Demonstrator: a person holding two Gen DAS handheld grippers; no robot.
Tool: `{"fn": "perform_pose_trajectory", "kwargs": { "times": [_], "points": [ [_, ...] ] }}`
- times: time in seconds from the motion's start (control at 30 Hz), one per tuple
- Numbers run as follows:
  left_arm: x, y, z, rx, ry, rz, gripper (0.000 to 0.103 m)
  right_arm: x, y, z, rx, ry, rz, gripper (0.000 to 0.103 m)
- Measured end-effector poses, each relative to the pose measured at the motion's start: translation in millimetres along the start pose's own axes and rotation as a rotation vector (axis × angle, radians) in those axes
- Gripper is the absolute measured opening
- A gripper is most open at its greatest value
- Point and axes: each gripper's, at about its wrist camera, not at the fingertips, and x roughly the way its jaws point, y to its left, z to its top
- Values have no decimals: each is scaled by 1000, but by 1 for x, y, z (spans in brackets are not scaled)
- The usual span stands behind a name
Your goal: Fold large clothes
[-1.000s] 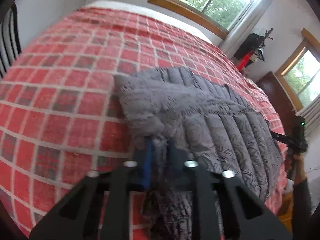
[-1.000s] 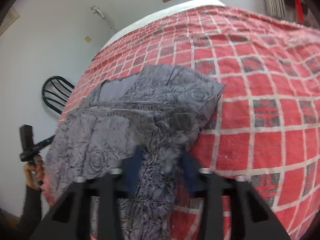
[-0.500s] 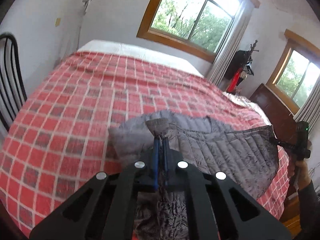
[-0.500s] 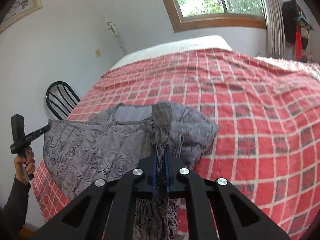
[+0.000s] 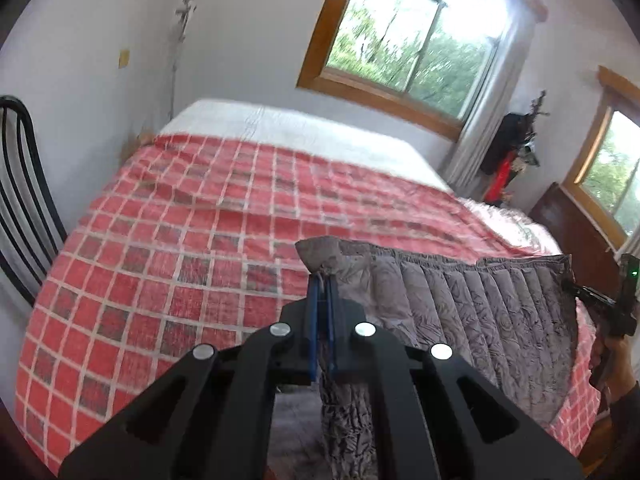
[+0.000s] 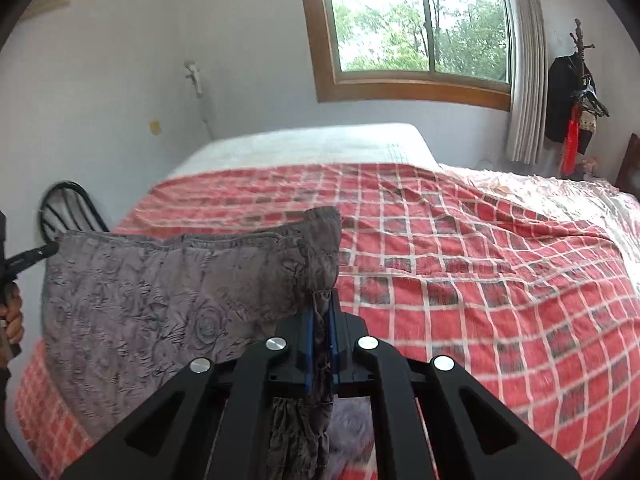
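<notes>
Daylight comes through the far window, whose upper panes blow out to white glare in the left wrist view. The room is evenly bright, with soft shadows. Motion blur smears the red checked bedspread and the trees outside. Fisheye distortion bends the walls, and dark vignetting fills all 4 corners.
</notes>
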Motion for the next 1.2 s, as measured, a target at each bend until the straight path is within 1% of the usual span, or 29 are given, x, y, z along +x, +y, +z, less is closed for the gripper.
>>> {"fn": "perform_pose_trajectory", "kwargs": {
  "times": [0.07,0.2,0.33,0.43,0.5,0.53,0.57,0.6,0.63,0.67,0.7,0.73,0.8,0.83,0.87,0.9,0.93,0.97,1.0,1.03,1.1,1.17,1.2],
  "points": [
    [32,11,-4,-19,52,19,2,32,-1,-4,0,45,-19,6],
    [76,31,-20,-63,130,37,2,79,-9,-17,12,117,-40,6],
    [99,48,-35,-95,194,47,2,106,-19,-33,27,181,-52,6],
    [109,55,-42,-102,224,47,2,121,-24,-44,37,227,-51,6],
    [114,55,-46,-88,256,59,2,127,-24,-50,47,279,-38,10],
    [114,54,-46,-83,263,65,2,124,-23,-49,43,278,-50,15],
    [111,53,-45,-79,261,71,3,121,-24,-48,45,274,-55,25],
    [105,52,-43,-78,252,84,4,112,-26,-44,62,264,-43,32],
    [90,47,-37,-73,230,107,5,100,-28,-39,81,242,-24,35],
    [81,44,-34,-68,212,106,5,86,-27,-35,88,218,-9,39],
    [69,38,-30,-63,186,93,5,78,-27,-30,87,209,1,40],
    [55,29,-27,-53,162,65,5,68,-25,-27,83,204,0,40],
    [36,12,-26,-21,137,29,7,52,-19,-25,72,196,21,40],
    [28,3,-28,8,136,67,8,46,-15,-26,62,194,33,40],
    [24,-2,-30,27,136,108,6,40,-10,-29,47,192,50,40],
    [22,-5,-32,31,128,118,8,39,-7,-30,41,195,56,40],
    [21,-5,-33,30,124,131,7,39,-3,-32,36,200,62,40],
    [20,-4,-36,27,125,120,5,40,1,-37,26,207,59,40],
    [22,-4,-38,26,133,93,5,41,4,-41,22,212,60,40],
    [28,-6,-46,33,157,64,7,45,5,-45,25,222,60,40],
    [47,-6,-62,52,215,75,8,58,6,-57,34,258,46,39],
    [71,1,-78,34,286,104,5,77,10,-74,2,306,10,39],
    [82,6,-85,21,317,104,5,80,10,-78,-5,307,-1,38]
  ]
}}
